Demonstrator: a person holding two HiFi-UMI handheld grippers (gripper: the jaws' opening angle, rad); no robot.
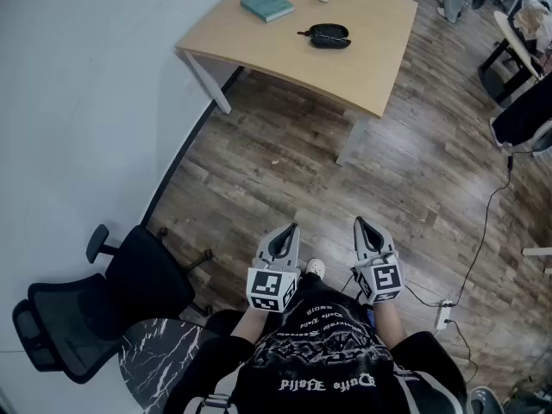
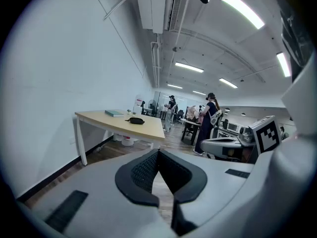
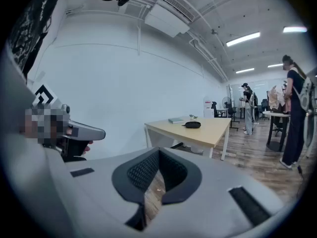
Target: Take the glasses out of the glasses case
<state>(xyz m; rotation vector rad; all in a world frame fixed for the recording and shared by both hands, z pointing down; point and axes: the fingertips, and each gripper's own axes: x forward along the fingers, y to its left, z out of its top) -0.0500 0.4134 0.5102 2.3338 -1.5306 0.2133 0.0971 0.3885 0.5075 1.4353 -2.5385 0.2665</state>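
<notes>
Both the left gripper [image 1: 288,234] and the right gripper [image 1: 361,227] are hanging empty, with jaws pressed together. The case [image 1: 329,35] is lying on the desk [image 1: 379,72], well ahead of them and out of reach. I judge the approach is only starting; next they are needing to come close and spread.

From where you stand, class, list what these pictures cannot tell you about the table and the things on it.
- glasses case: too small in all three views to tell open from shut, or what is inside.
- teal book: cover print too small, head view.
- table: other legs hidden under its top, head view.
</notes>
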